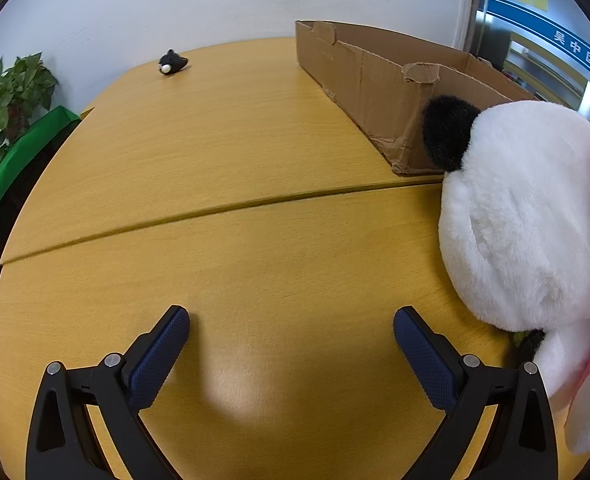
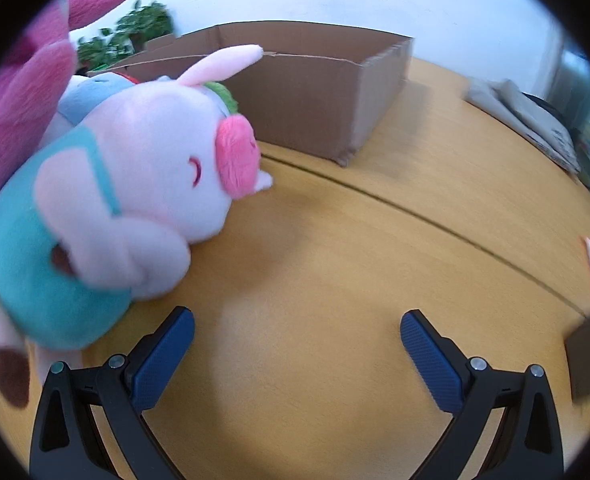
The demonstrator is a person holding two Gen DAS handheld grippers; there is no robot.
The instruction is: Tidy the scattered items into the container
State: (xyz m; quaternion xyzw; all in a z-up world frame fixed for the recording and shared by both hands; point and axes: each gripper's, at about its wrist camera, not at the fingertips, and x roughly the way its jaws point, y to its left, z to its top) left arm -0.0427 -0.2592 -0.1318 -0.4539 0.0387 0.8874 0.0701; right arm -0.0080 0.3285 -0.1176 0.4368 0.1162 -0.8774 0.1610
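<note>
Left wrist view, left claw (image 1: 291, 334) spread wide, low over table (image 1: 223, 152)

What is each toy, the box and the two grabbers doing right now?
Left gripper: open, holding nothing.
Right gripper: open, holding nothing.
Cardboard box: open at the top, on the table.
White plush with black ear: lying on the table, outside the box.
Pink pig plush: lying on the table, outside the box.
Small black toy: far off on the table.
</note>
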